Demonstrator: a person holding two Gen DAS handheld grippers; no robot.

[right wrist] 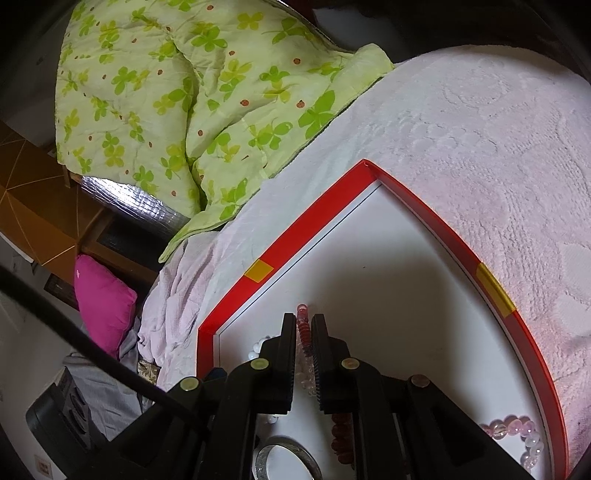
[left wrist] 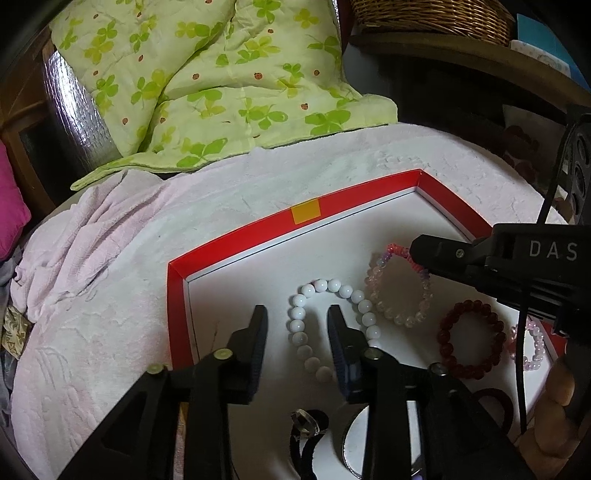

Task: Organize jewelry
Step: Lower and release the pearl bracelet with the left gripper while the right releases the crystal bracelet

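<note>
A red-rimmed white tray [left wrist: 236, 232] lies on a pink blanket. In it lie a white bead bracelet [left wrist: 334, 291], a pale pink bracelet with a red coil section [left wrist: 397, 295], a dark red bead bracelet [left wrist: 471, 343] and a small pink one [left wrist: 533, 347]. My left gripper [left wrist: 297, 317] is open, its jaws straddling the left side of the white bracelet. My right gripper [right wrist: 304, 325] is shut on the red coil section of the pale pink bracelet [right wrist: 304, 332]; it also shows in the left wrist view [left wrist: 417, 254]. A silver bangle [right wrist: 288, 459] and black hair ties [left wrist: 310, 432] lie near the front.
A green clover-print quilt [left wrist: 207, 77] is bunched beyond the tray. A magenta cushion [right wrist: 103, 299] lies at the left. A wicker basket [left wrist: 432, 14] stands on a dark shelf at the back right. The pink blanket [right wrist: 480, 147] surrounds the tray.
</note>
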